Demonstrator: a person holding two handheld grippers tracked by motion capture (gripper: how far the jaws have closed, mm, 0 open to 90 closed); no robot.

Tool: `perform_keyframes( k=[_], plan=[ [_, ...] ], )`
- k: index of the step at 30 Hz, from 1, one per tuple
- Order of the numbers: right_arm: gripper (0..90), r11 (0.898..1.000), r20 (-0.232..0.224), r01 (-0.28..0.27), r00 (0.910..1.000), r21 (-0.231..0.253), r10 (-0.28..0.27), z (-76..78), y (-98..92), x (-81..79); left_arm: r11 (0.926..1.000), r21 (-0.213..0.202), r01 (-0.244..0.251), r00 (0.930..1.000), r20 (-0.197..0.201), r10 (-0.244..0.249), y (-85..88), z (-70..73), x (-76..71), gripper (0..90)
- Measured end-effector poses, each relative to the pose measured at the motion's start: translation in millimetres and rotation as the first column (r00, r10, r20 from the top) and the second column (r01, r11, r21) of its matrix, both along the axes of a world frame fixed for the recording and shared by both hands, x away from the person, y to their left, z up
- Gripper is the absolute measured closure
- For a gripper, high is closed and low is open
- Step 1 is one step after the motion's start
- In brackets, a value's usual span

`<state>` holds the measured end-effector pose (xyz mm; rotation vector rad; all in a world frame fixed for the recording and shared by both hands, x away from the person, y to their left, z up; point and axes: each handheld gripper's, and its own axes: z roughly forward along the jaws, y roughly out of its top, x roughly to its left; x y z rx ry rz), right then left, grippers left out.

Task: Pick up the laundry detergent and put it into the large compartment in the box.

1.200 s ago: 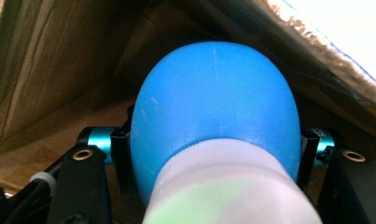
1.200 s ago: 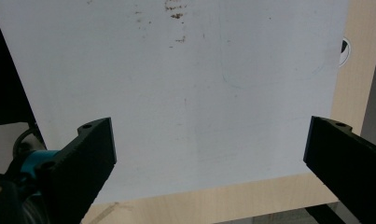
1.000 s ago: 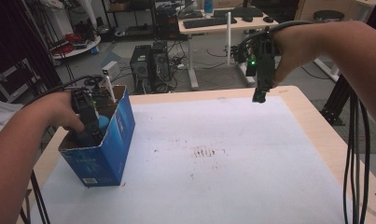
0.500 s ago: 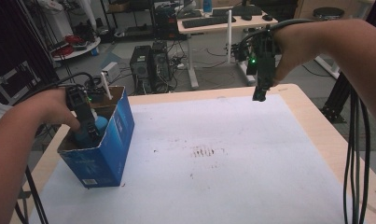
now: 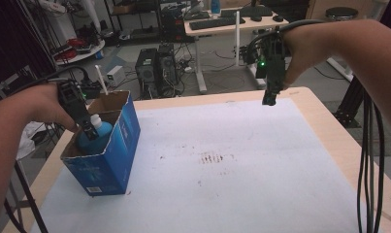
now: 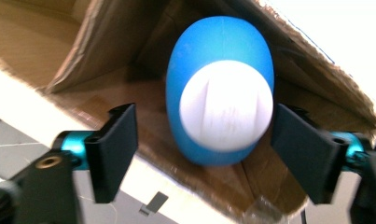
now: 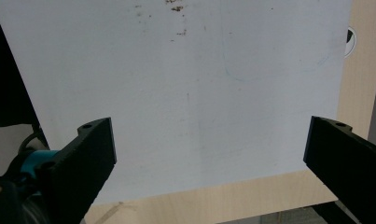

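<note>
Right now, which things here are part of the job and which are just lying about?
In the job:
- blue bottle with a white cap, standing in the box
- blue cardboard box
- left gripper, jaws just opening, apart from the bottle

Just lying about:
- right gripper, open above the table
- white table mat, stained
- computer towers on the floor behind

blue bottle (image 6: pixel 220 88) with white cap stood upright inside open blue cardboard box (image 5: pixel 113 158) at table's left edge.
</note>
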<state>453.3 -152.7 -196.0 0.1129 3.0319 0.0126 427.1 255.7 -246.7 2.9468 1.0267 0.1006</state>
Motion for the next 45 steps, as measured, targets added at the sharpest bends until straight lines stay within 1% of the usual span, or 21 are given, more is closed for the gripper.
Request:
perform_keyframes(
  k=[2, 4, 6, 10, 14, 18, 19, 20, 22, 25, 27, 28, 29, 31, 33, 35, 38, 39, 40, 41, 45],
  plan=[
    [1.3, 1.0, 0.001, 0.004, 1.0, 0.002, -0.004, 0.9, 0.0, -0.8, 1.0, -0.003, -0.005, 0.9998, 0.018, 0.005, 2.3, 10.6, -2.4, 22.0],
    [1.3, 1.0, 0.002, 0.006, 1.0, 0.001, -0.006, 1.5, 0.3, -1.3, 1.0, 0.002, 0.002, 0.9997, 0.026, -0.002, 3.6, 19.5, -4.5, 22.0],
    [1.3, 1.0, 0.003, 0.003, 1.0, 0.006, -0.003, 1.9, 0.6, -1.5, 0.9999, -0.009, -0.009, 0.9995, 0.03, 0.009, 4.1, 26.9, -7.7, 20.6],
    [1.3, 1.0, 0.004, 0.002, 1.0, 0.005, -0.002, 3.8, 2.2, -2.1, 0.9999, -0.012, -0.004, 0.9988, 0.049, 0.004, 4.3, 45.1, -12.8, 18.7],
    [1.3, 1.0, 0.006, -0.012, 0.9999, 0.006, 0.012, 5.5, 4.2, -2.7, 0.9998, -0.016, 0.013, 0.9978, 0.065, -0.012, 2.9, 65.8, -18.0, 17.5],
    [1.3, 1.0, 0.006, -0.005, 1.0, 0.004, 0.005, 8.2, 4.0, -3.5, 0.9986, -0.023, 0.048, 0.9958, 0.079, -0.046, -1.8, 83.4, -23.4, 16.9],
    [1.3, 1.0, 0.006, -0.005, 1.0, 0.004, 0.005, 8.2, 4.0, -3.5, 0.9986, -0.023, 0.048, 0.9958, 0.079, -0.046, -1.8, 83.4, -23.4, 16.8],
    [1.3, 1.0, 0.006, 0.001, 1.0, 0.005, -0.001, 9.2, 3.8, -4.0, 0.997, -0.026, 0.073, 0.9943, 0.079, -0.071, -5.0, 89.5, -25.4, 16.8],
    [1.3, 1.0, 0.009, 0.001, 1.0, 0.009, -0.002, 11.3, 3.5, -3.8, 0.9957, -0.033, 0.087, 0.9934, 0.078, -0.084, -9.7, 93.6, -27.6, 15.3],
    [1.3, 1.0, 0.01, -0.002, 1.0, 0.007, 0.002, 13.4, 3.6, -4.1, 0.9922, -0.034, 0.12, 0.9899, 0.081, -0.117, -18.5, 96.6, -30.4, 13.3],
    [1.3, 1.0, 0.012, -0.004, 0.9999, 0.009, 0.004, 14.0, 4.0, -3.8, 0.99, -0.042, 0.135, 0.9889, 0.069, -0.132, -25.9, 97.4, -31.4, 13.3],
    [1.3, 1.0, 0.012, -0.004, 0.9999, 0.009, 0.004, 14.0, 4.0, -3.8, 0.99, -0.042, 0.135, 0.9889, 0.069, -0.132, -25.9, 97.4, -31.4, 13.3],
    [1.3, 1.0, 0.012, 0.002, 0.9999, 0.007, -0.002, 14.5, 4.3, -4.3, 0.9837, -0.044, 0.174, 0.9835, 0.057, -0.172, -35.2, 97.1, -33.4, 13.3],
    [1.3, 1.0, 0.011, -0.005, 0.9999, 0.008, 0.005, 15.1, 5.3, -4.4, 0.977, -0.056, 0.206, 0.9779, 0.049, -0.203, -42.6, 97.6, -34.4, 13.3],
    [1.3, 1.0, 0.011, -0.012, 0.9999, 0.011, 0.012, 15.4, 5.7, -4.3, 0.9702, -0.052, 0.237, 0.9711, 0.042, -0.235, -50.0, 97.5, -36.1, 13.1],
    [1.3, 1.0, 0.011, -0.007, 0.9999, 0.011, 0.007, 15.8, 6.0, -4.7, 0.9648, -0.045, 0.259, 0.9655, 0.039, -0.257, -56.9, 96.8, -37.4, 9.5],
    [1.3, 1.0, 0.01, -0.006, 0.9999, 0.011, 0.006, 15.6, 6.1, -4.7, 0.9572, -0.031, 0.288, 0.9574, 0.033, -0.287, -67.0, 93.5, -38.8, 9.3],
    [1.3, 1.0, 0.01, -0.006, 0.9999, 0.011, 0.006, 15.6, 6.1, -4.7, 0.9572, -0.031, 0.288, 0.9574, 0.033, -0.287, -67.0, 93.5, -38.8, 9.3],
    [1.3, 1.0, 0.011, -0.009, 0.9999, 0.012, 0.009, 15.4, 6.1, -4.5, 0.9514, -0.019, 0.307, 0.9513, 0.031, -0.307, -77.1, 87.6, -41.1, 6.4],
    [1.3, 1.0, 0.011, -0.009, 0.9999, 0.012, 0.009, 15.4, 6.1, -4.5, 0.9475, -0.015, 0.32, 0.9473, 0.028, -0.319, -80.3, 85.8, -41.2, 5.0],
    [1.3, 1.0, 0.013, -0.01, 0.9999, 0.012, 0.01, 15.1, 6.4, -4.3, 0.9337, -0.01, 0.358, 0.9337, 0.0, -0.358, -96.1, 74.1, -41.7, 5.0]
  ],
)
